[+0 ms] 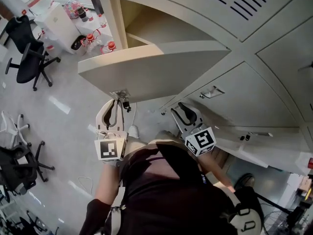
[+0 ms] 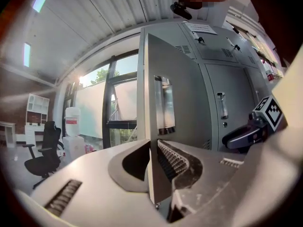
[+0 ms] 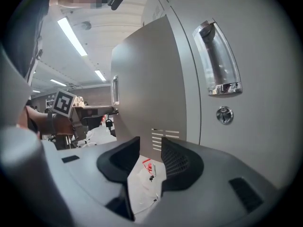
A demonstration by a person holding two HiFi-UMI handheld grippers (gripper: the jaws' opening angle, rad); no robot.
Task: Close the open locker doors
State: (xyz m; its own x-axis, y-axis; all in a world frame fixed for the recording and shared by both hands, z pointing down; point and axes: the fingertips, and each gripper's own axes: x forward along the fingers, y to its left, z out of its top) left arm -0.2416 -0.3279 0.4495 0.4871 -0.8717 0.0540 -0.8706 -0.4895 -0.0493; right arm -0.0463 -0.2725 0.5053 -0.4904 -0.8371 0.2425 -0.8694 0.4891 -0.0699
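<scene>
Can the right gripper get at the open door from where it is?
Probably yes. The right gripper has empty, parted jaws, and the open door stands just ahead with nothing between them. The left gripper grips only the door's edge.

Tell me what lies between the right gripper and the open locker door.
Nothing: the right gripper view shows a bare stretch from the right gripper's open, empty jaws to the open locker door ahead.

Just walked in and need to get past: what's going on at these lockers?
A person is working on shutting an open locker door. The left gripper is clamped on the door's edge, and the door stands wide open. The right gripper is open and empty, beside the closed lockers.
</scene>
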